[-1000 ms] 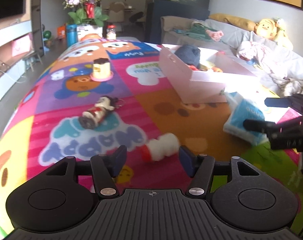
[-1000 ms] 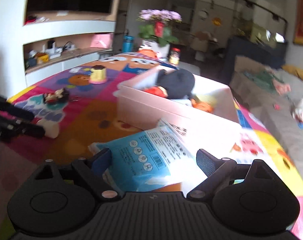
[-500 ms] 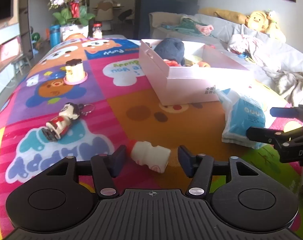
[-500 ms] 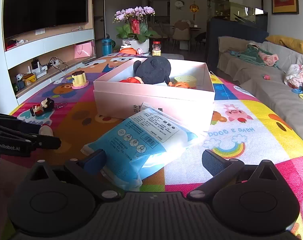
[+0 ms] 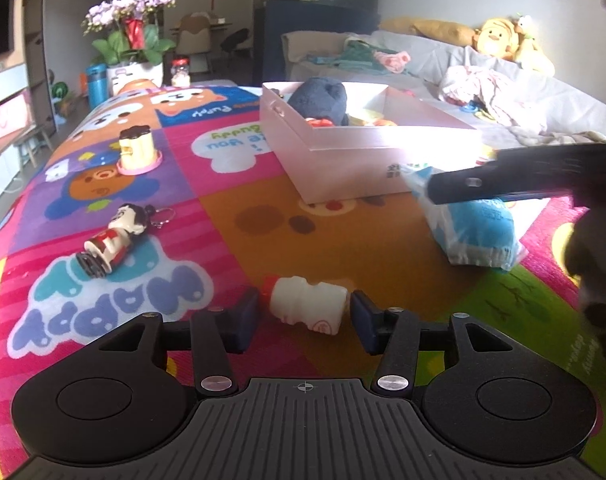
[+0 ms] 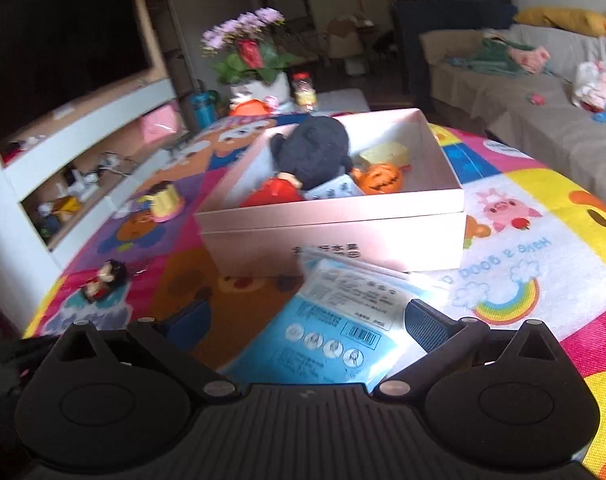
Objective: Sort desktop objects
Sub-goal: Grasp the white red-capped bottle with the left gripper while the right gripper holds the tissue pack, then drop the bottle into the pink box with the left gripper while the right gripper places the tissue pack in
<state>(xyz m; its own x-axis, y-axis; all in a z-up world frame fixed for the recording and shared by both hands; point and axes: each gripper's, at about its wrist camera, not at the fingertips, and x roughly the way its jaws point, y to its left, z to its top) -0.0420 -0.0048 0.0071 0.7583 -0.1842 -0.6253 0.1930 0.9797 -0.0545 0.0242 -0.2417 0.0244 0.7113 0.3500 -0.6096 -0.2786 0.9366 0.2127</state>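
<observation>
While the left hand-held gripper [image 5: 304, 318] closes around the small white plastic bottle [image 5: 305, 309], not yet gripping, centre it; right hand-held gripper [image 6: 307, 318] gapes over the blue packet [image 6: 331, 332]

The pink box [image 5: 367, 160] is the landmark. The desk [image 5: 223, 184] around it wears a cartoon-patterned cover in pink, purple, orange, yellow and green squares, with a rainbow [image 6: 507, 300] printed near the box. In front of the box lies a blue and white packet [image 6: 335, 320]. Inside are a dark plush toy [image 6: 315, 152] and an orange pumpkin [image 6: 379, 178]. Left of the box lies a white bottle [image 5: 307, 306] with a red cap.
</observation>
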